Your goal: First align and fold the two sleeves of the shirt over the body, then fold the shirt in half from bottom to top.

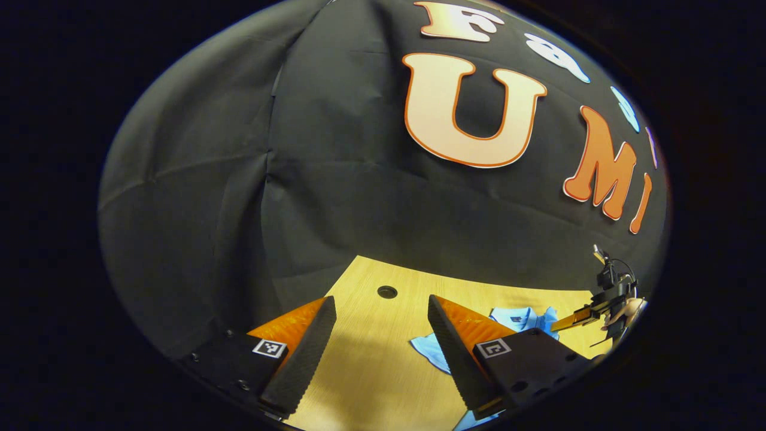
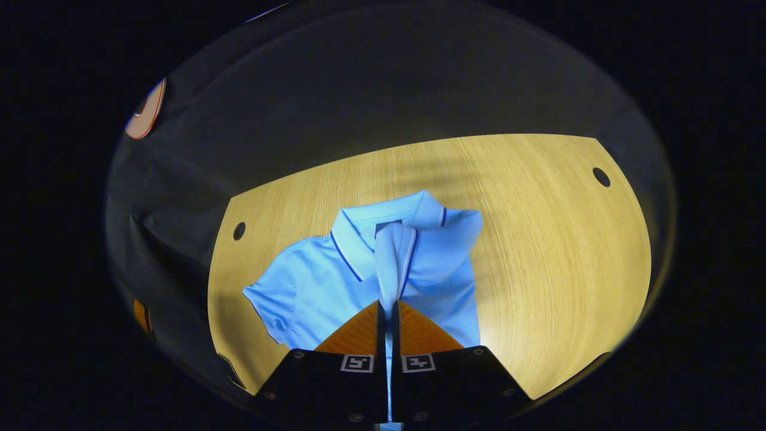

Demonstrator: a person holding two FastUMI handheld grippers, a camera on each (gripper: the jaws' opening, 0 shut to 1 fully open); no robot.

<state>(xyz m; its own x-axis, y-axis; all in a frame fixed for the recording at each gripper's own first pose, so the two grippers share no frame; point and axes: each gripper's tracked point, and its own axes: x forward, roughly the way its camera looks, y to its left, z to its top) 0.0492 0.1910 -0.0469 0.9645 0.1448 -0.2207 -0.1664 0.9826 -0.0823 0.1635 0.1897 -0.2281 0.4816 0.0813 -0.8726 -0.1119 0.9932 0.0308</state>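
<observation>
While the right gripper [image 2: 387, 306] is pinching a strip of the shirt [image 2: 311, 287] between fingers pressed almost together, the cloth is running up from the jaws toward the collar [image 2: 359, 236] — this looks like the right sleeve being drawn across the body. The shirt is lying on the table [image 2: 556, 251], collar away from the camera, its other sleeve [image 2: 269, 302] spreading flat toward the left of the right gripper view.

The left gripper [image 1: 383, 335] is hanging with its fingers spread wide and nothing between them, off to one side above bare table, with the shirt's edge showing just past its right-hand finger.

The risks, as I judge them:
- The pinched fold is looking narrow and bunched — if it is released like this, it is likely going to land as a twisted ridge rather than a flat panel, and the later bottom-to-top fold would be sitting crooked on it.
- Nothing is pinning the shirt down, so a sideways pull could be dragging the whole body across the smooth wood and skewing the collar.
- The grip may be catching more than one layer; I cannot tell from here. If so, letting go could be lifting the front with it.
- The left sleeve is not yet folded, so a shifted body would be leaving it out of line.
</observation>
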